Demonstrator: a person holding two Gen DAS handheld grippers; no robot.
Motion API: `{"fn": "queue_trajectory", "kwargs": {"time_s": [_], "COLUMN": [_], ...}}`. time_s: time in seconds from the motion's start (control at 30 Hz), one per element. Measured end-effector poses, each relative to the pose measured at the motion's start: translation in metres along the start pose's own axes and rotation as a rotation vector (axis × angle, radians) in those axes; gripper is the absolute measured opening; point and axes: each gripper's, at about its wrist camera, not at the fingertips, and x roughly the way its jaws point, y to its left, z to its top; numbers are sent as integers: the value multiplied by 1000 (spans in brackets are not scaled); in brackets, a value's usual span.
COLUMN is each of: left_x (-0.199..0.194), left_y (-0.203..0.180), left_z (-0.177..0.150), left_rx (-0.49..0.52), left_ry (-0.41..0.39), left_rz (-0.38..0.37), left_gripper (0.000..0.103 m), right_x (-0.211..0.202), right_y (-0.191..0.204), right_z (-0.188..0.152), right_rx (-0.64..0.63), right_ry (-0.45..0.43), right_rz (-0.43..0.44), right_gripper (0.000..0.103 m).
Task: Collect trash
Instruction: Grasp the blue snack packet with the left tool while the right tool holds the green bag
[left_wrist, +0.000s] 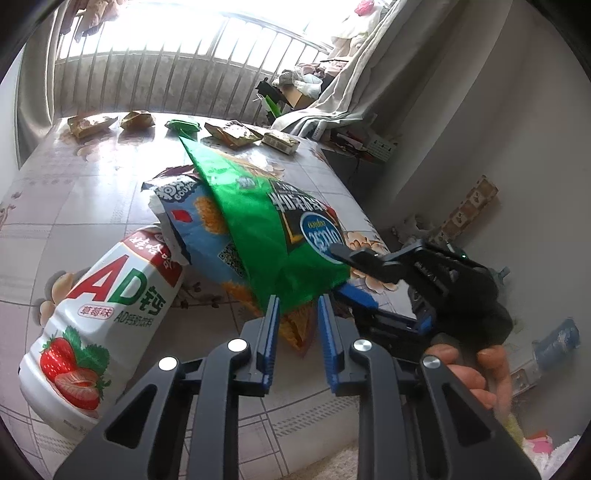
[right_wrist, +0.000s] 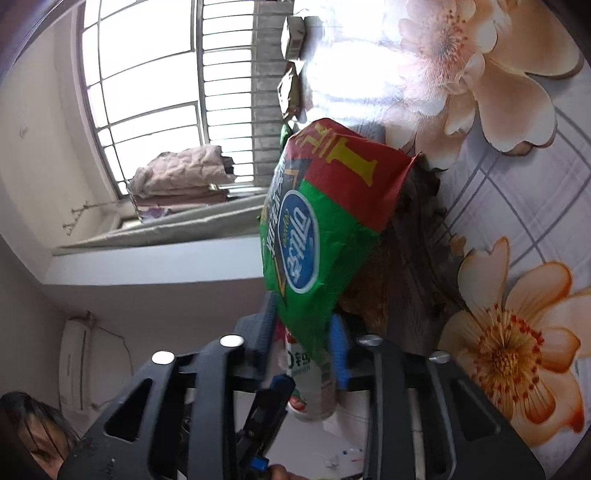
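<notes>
My left gripper (left_wrist: 297, 325) pinches the lower corner of the crinkled green foil snack bag (left_wrist: 258, 221); my right gripper (right_wrist: 306, 328) clamps its edge. The bag sits above the floral vinyl tablecloth (left_wrist: 92, 184), beside a white strawberry-printed plastic bottle (left_wrist: 99, 317); a barred window (left_wrist: 177, 48) lies beyond.

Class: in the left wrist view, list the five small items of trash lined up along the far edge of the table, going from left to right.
Tan wrapper → crumpled brown wrapper → green wrapper → flattened brown packet → small box.
</notes>
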Motion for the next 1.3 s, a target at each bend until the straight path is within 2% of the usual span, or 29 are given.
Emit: {"fn": "queue_trajectory", "kwargs": {"time_s": [0.07,0.17,0.37,0.43,0.53,0.67,0.8,0.87,0.9,0.93,1.03,1.17,1.3], "left_x": [-1,-1,9,14,21,36,44,44,45,44,37,22,14], "left_y": [1,2,4,6,8,16,21,25,24,23,18,3,-5], "left_z": [-1,-2,-5,-6,-6,-2,2,5,7,9,11,14,13], "left_rx": [0,-1,-24,-43,-79,-158,-219,-248,-252,-252,-236,-172,-148], "left_ry": [3,11,64,83,103,120,85,46,36,24,-14,-62,-57], "left_rz": [-4,-12,-7,-10,-10,-16,-12,-6,-10,-14,-29,-47,-50], "left_gripper": [21,21,22,35,47,49,48,36,20,12,0,0,0], "right_x": [-1,-13,-48,-58,-72,-82,-86,-90,-94,-98,-113,-134,-144], "right_y": [-4,-3,9,8,3,-9,-15,-10,-3,6,27,62,97], "right_z": [1,1,10,9,9,6,3,2,3,4,1,-12,-35], "right_rx": [10,-5,-62,-64,-57,-25,-17,-37,-66,-104,-208,-383,-573], "right_ry": [-1,-21,-89,-102,-120,-132,-136,-144,-153,-166,-204,-261,-308], "right_rz": [26,70,131,139,152,174,190,185,175,159,101,-22,-183], "right_gripper": [6,2,2,1,1,1,1,1,1,1,1,1,1]}}
